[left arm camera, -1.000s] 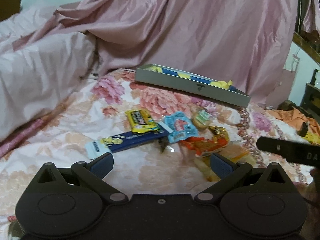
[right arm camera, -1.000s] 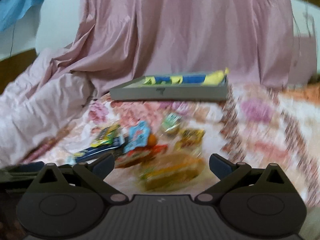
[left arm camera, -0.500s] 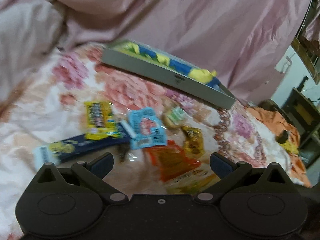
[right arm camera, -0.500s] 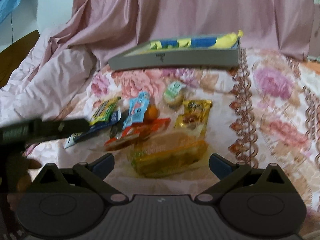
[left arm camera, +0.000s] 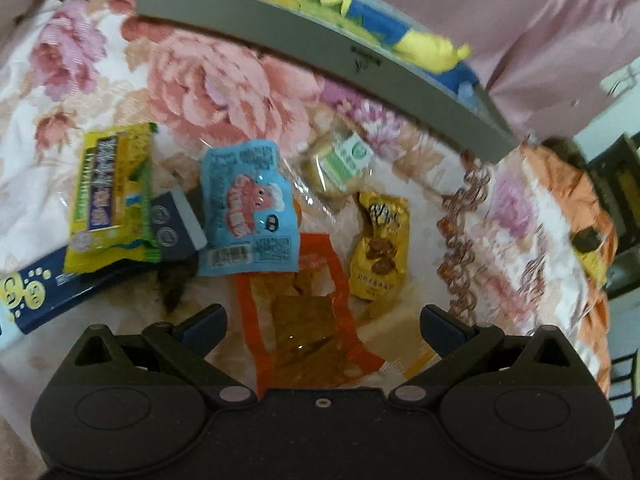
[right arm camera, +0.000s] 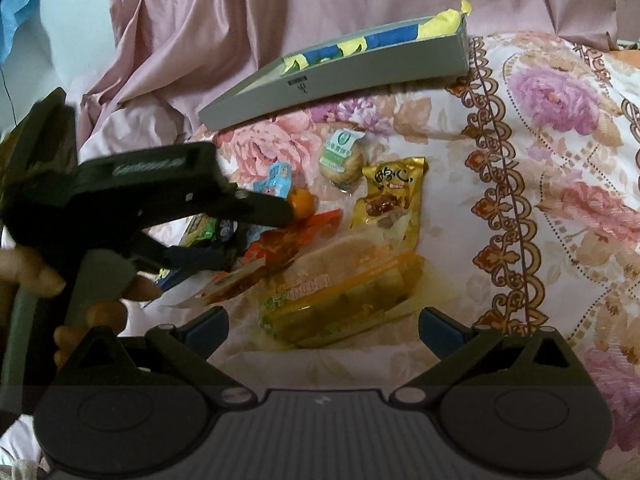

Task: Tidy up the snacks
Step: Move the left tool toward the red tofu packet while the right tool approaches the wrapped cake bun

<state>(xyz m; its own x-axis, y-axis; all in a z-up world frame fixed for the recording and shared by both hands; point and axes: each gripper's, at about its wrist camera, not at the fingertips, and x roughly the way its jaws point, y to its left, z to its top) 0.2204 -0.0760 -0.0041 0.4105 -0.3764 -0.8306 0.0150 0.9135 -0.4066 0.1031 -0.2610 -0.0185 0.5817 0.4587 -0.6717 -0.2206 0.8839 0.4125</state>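
Snacks sit piled right ahead of the wide-open, empty left gripper (left arm camera: pixel 322 322), orange packet (left arm camera: pixel 308 320) nearest between its fingers, probably the pick, with the grey box (left arm camera: pixel 320 52) farther beyond; right gripper (right arm camera: pixel 322 322) open too, holding nothing.

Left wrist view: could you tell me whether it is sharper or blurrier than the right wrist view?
Left wrist view: blurrier, motion-smeared at the grey tray. Right wrist view: sharper on the yellow packet; only the left gripper is soft.
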